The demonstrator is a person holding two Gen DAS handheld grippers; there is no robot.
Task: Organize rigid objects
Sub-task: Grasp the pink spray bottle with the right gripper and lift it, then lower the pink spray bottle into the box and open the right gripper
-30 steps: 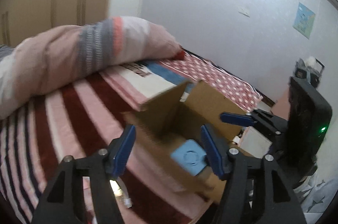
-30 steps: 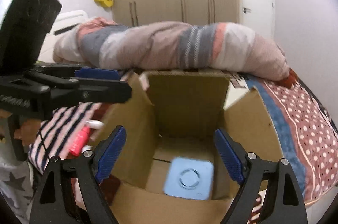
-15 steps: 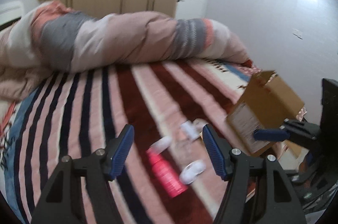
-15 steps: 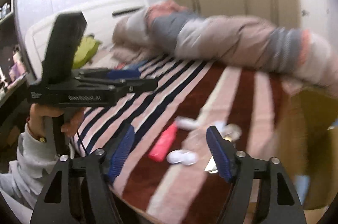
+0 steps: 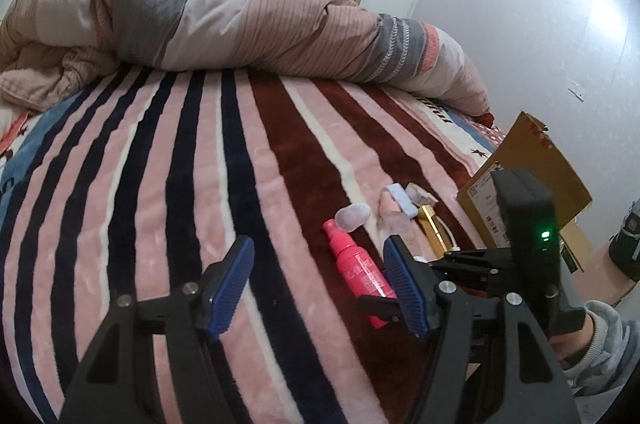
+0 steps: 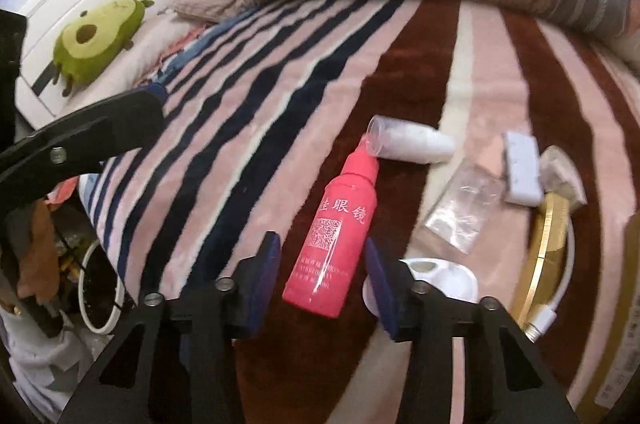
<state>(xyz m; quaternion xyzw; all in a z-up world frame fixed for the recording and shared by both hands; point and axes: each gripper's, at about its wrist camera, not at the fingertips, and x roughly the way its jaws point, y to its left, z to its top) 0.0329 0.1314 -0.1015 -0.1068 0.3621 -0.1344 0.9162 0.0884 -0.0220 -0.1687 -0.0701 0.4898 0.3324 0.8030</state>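
A pink spray bottle [image 6: 340, 224] lies on the striped blanket [image 6: 248, 112]; it also shows in the left wrist view [image 5: 358, 270]. My right gripper [image 6: 322, 284] hangs just over the bottle's base. Its jaws are closing, with the base between the pads, and a small gap still shows on each side. Beside the bottle lie a white bottle with a clear cap [image 6: 408, 144], a lilac block [image 6: 520, 168], a clear plastic bag [image 6: 464, 208], a white round case [image 6: 440, 284] and a gold frame [image 6: 544, 248]. My left gripper [image 5: 320, 288] is open over bare blanket, left of the bottle.
An open cardboard box [image 5: 528, 164] stands at the bed's right edge. A rolled duvet [image 5: 240, 24] lies across the back of the bed, and an avocado plush [image 6: 96, 40] sits at the far left. A white cable [image 6: 560, 296] lies by the gold frame. A sleeve [image 5: 600, 340] shows at right.
Both views swung away from the cardboard box to the striped blanket. My right gripper came down over the pink bottle and its jaws narrowed. The left gripper kept its width.
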